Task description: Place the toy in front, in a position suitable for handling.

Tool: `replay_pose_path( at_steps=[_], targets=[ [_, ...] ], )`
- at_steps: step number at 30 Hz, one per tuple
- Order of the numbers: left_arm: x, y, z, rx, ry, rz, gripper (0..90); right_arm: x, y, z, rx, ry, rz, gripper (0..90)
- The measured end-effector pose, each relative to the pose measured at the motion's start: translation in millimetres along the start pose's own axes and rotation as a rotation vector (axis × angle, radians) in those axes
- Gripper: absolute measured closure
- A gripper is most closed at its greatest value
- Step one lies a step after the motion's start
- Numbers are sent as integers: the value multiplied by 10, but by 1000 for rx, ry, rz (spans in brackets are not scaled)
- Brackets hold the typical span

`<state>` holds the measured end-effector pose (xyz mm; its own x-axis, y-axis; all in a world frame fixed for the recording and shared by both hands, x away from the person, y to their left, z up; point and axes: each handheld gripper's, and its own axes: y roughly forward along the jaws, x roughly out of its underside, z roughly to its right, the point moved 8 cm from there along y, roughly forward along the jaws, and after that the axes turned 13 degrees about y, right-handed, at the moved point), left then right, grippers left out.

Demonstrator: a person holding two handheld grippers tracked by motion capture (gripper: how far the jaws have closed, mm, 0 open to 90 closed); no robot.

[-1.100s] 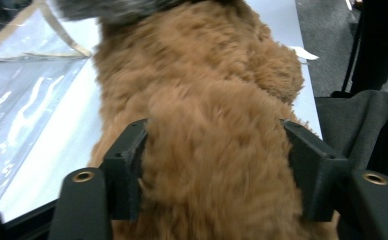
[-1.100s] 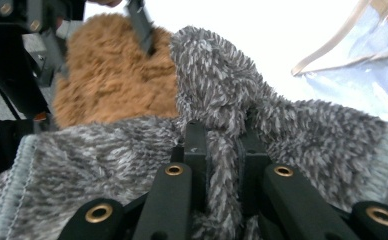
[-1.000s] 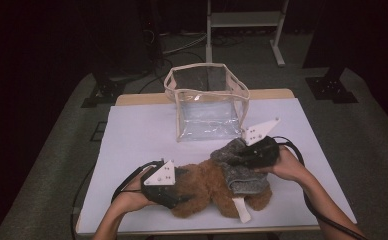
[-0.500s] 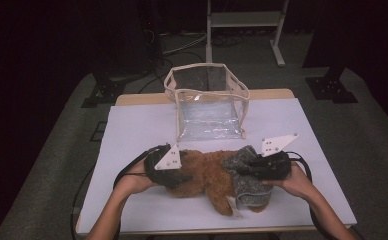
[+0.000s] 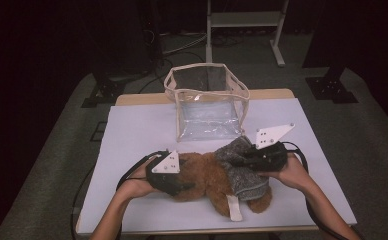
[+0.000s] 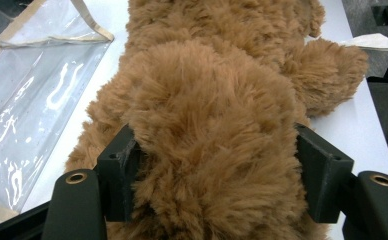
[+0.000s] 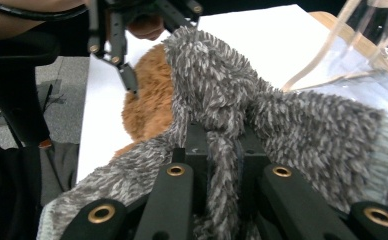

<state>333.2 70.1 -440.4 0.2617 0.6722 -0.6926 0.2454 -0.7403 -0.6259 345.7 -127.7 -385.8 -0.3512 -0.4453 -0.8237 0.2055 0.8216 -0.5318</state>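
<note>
Work in hand: a brown plush bear [image 5: 207,177] is being dressed in, or stripped of, a grey fuzzy garment [image 5: 242,167]; which of the two I cannot tell.

Bear's place: lying on the white table [image 5: 132,125], close to its near edge and about midway along it, its length running parallel with that edge.

Left gripper [image 5: 174,182]: its jaws sit on either side of a rounded plush part of the bear [image 6: 212,150], with pile bulging out between them, and they have just been closing a little on it. This reads as a clamp to anchor the toy so it does not slide while the cloth is pulled.

Right gripper [image 5: 252,159]: jaws nearly together, pinching a thin fold of the grey garment [image 7: 222,145]. A narrow pinch suits loose fabric, as it gives a firm hold without catching the bear underneath.

Garment's lie: draped over the end of the bear toward the table's right edge, bunched where the jaws take it.

White tag [image 5: 233,207]: a label strip hanging from the bear toward the near edge.

Clear bag [image 5: 207,105]: stands open toward the far edge at the middle, just beyond the bear; probably where the things go or came from, so it is kept within reach.

Why two holds: one hand fixes, the other tugs; opposed pulls are what move cloth over plush.
</note>
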Motion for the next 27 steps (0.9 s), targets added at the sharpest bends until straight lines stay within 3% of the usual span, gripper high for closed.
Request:
replay_pose_path(
  at_steps=[3, 10, 15, 19, 21, 23, 27],
  targets=[
    [-56, 57, 8, 11, 20, 16, 319, 13, -48, 70, 1, 29, 8, 801],
    [-185, 177, 3, 24, 46, 23, 320, 111, -70, 84, 20, 20, -39, 801],
    [-144, 85, -6, 10, 41, 14, 331, 363, -209, 107, 13, 51, -42, 801],
    [-132, 54, 1, 10, 29, 22, 329, 556, -387, 137, 38, 75, -43, 801],
    [-145, 74, 11, 13, 23, 21, 329, 526, -434, 118, 50, 73, -41, 799],
    [-155, 86, 20, 14, 25, 19, 329, 406, -414, 52, 51, 37, -35, 799],
    [-195, 118, 45, 19, 35, 18, 329, 92, -178, -41, 35, -44, -45, 796]
  ],
)
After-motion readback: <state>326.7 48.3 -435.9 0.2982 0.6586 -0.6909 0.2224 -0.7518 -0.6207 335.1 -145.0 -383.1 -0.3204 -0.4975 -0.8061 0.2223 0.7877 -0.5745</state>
